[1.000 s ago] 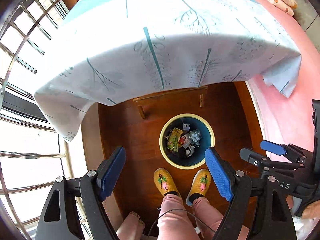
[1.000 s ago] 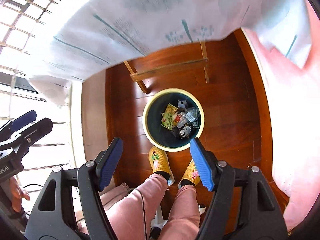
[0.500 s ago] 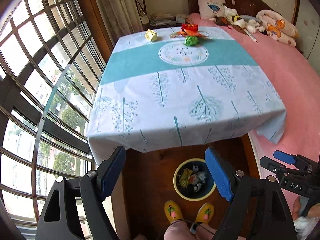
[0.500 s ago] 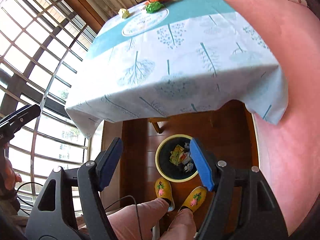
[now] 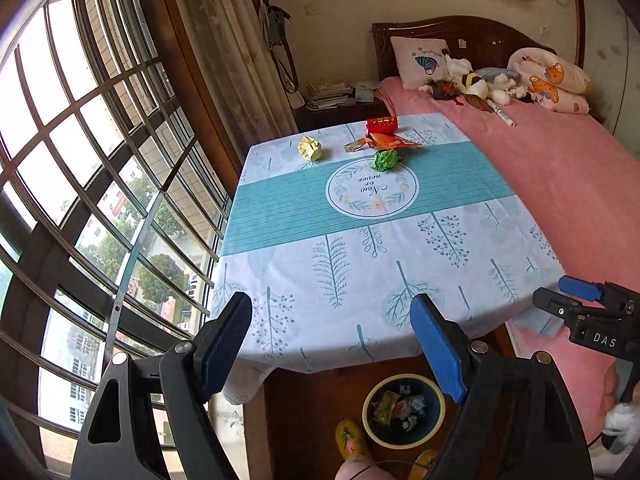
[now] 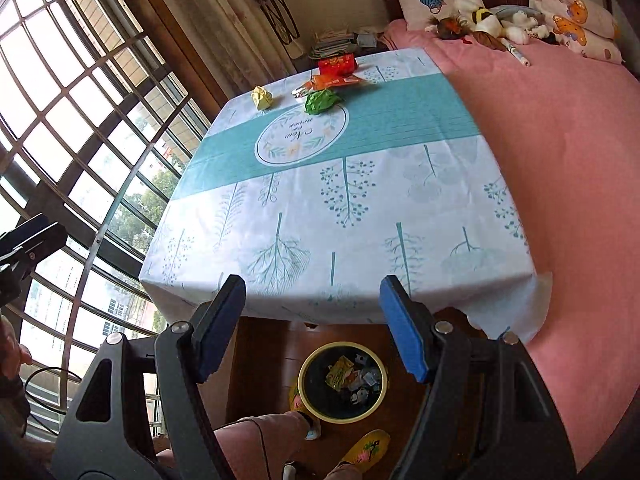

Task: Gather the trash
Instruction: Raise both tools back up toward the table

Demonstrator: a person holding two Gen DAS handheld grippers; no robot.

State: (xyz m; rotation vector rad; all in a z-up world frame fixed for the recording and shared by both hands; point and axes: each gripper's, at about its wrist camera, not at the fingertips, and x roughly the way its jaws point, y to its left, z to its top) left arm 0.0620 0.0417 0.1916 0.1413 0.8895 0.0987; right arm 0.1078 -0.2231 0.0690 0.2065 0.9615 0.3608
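Blue pads on both tongs stand apart, nothing held: left tongs (image 5: 332, 344), right tongs (image 6: 312, 328). Trash sits at the table's (image 5: 400, 280) far end: yellow wad (image 5: 310, 148), green wad (image 5: 386, 159), orange wrapper (image 5: 394, 142), red pack (image 5: 382, 125). Bin (image 6: 343, 387) is on the floor at my feet, so each drop should be short.
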